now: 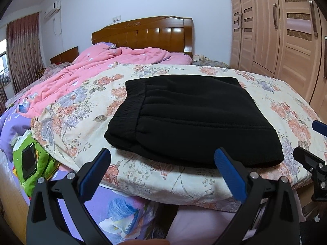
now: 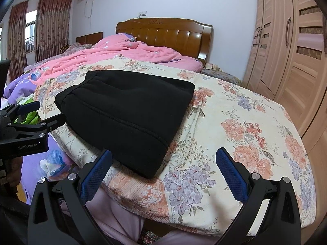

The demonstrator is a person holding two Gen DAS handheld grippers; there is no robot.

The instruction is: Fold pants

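Lying on the flowery cream quilt at the near end of the bed, the black soft fleece pants are folded into a thick, neat square. The stretchy ribbed waistband sits on top at the left side. One long seam line runs across the top layer in the right wrist view. The edges line up well and the top looks smooth, with only a few soft bumps near the waistband. I think the folding is done, or very nearly done.

The left hand-held gripper is let go, with its two blue pads spread wide and nothing between them. It hangs just in front of the near edge of the pants and does not touch them. The right hand-held gripper is let go too, wide apart and holding nothing, close to the near right corner of the bundle. Both seem pulled off the cloth so the pile can sit by itself and not get tugged out of shape.

The quilt gives a flat, soft spot for folding. A pink crumpled blanket is pushed up toward the brown wooden headboard, well apart from the pants.
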